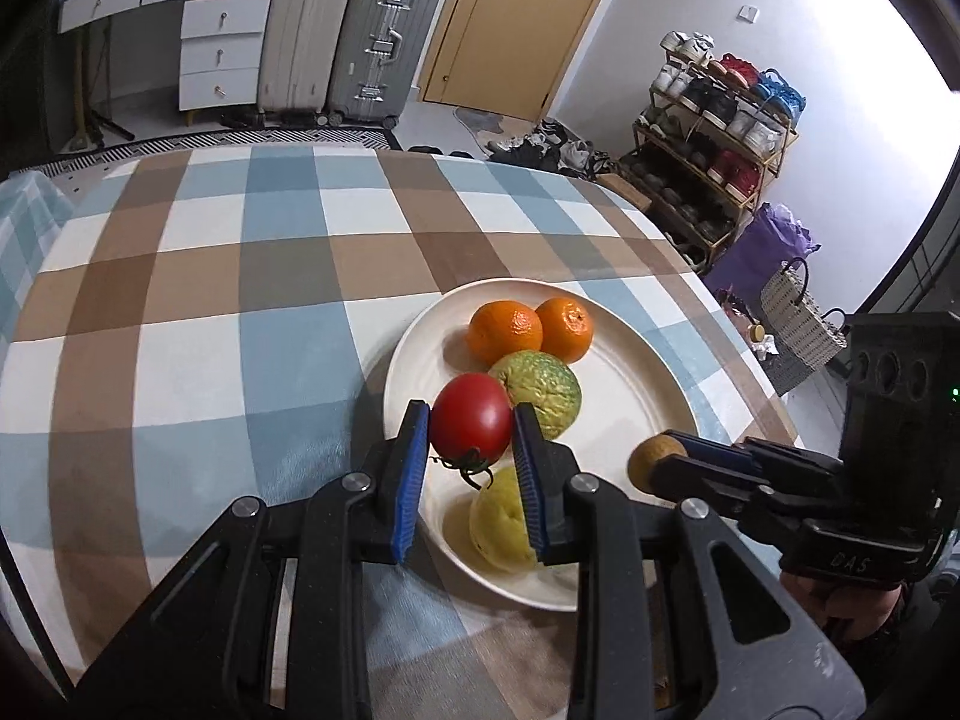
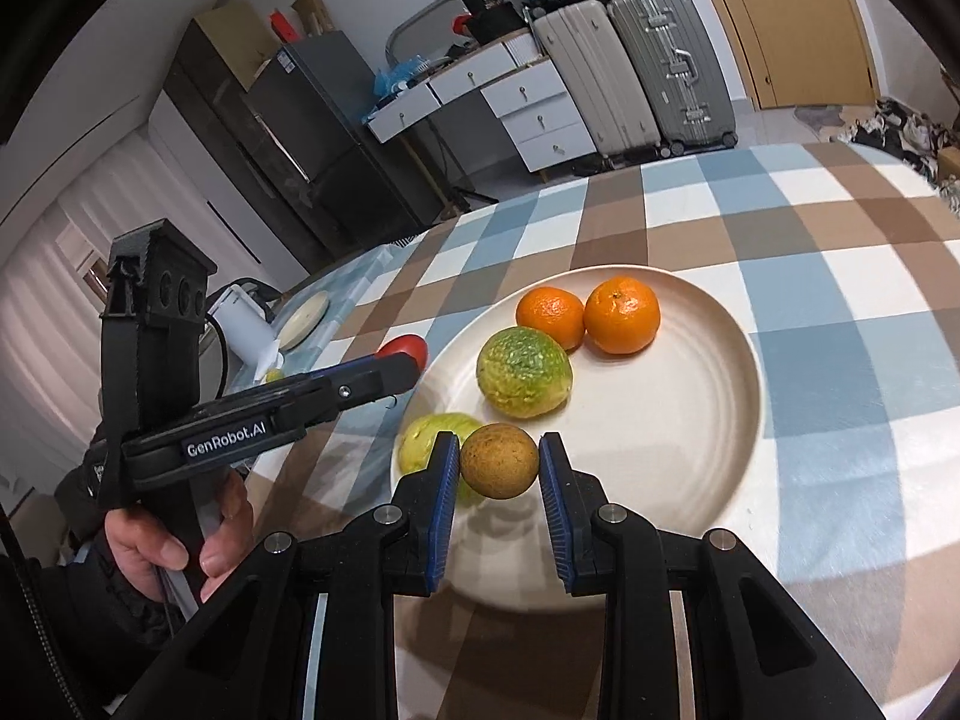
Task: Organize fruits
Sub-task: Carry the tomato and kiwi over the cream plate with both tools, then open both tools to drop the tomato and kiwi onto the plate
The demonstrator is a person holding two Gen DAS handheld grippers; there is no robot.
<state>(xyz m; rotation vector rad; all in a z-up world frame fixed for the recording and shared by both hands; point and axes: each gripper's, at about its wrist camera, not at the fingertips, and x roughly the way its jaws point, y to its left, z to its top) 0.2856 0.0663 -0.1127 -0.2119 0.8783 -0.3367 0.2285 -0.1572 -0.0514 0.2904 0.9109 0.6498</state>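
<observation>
Left wrist view had the left gripper clamped on a tomato above the plate's near edge. Right gripper pinched a brown fruit there too; next, probably, lower and release both.

On the table a plate holds two oranges behind a guava.

The yellow-green fruit is partly hidden behind the left hand-held gripper. In the right wrist view, the tomato is mostly covered by that gripper's fingers.
</observation>
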